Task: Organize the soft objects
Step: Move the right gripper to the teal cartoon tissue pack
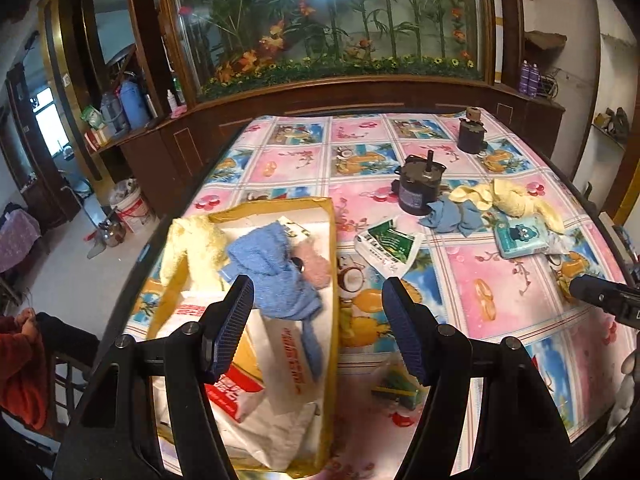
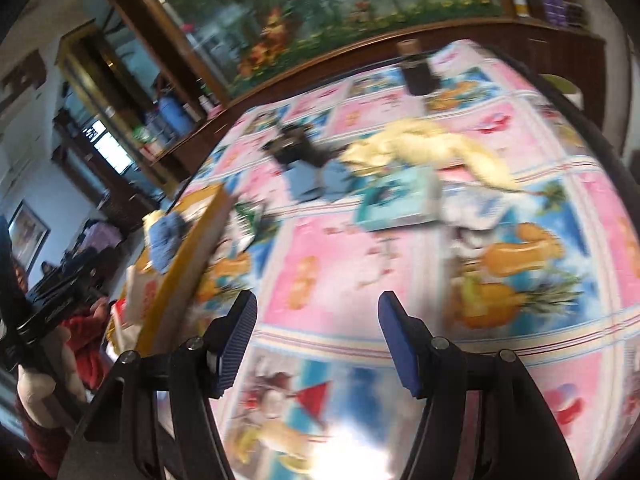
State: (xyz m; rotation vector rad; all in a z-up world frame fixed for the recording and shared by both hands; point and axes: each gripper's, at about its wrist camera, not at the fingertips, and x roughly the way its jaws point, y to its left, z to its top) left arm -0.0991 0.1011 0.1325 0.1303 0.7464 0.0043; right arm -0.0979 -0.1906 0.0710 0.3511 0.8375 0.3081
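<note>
Big table w/ a pink-and-blue cartoon-print cloth (image 1: 500, 276) fills both views, a dark wood cabinet w/ a glass front full of fake flowers (image 1: 328, 20) right behind it. On the table's left side sits a shallow yellow-rimmed cardboard box (image 1: 331, 264); inside it lie a white plastic bag w/ red print (image 1: 256, 392), a blue towel (image 1: 276, 276) draped over the middle, a pale yellow fuzzy cloth (image 1: 196, 248) hanging over the left wall, and a small pink plush bit (image 1: 316, 268) touching the blue towel's right edge. Out on the cloth, well apart from the box: a second yellow cloth (image 1: 508, 198) bunched up, a small blue rag (image 1: 452, 216) touching its left end, both just beside a dark cylindrical motor (image 1: 416, 188). A second dark motor (image 1: 472, 132) stands farther back. Near the rag: a teal tissue pack (image 1: 520, 236) and a white-and-green packet (image 1: 388, 244) by the box's right wall. Left gripper (image 1: 318, 312) hovers over the box's near half, fingers roughly half spread, nothing btwn them, pads not touching the towel. Right gripper (image 2: 318, 320) is over bare tablecloth, jaws about half apart and empty; its view is motion-blurred, so small detail there can't be read. Bottom left of the left wrist view, a person's red sleeve (image 1: 20, 372).
</note>
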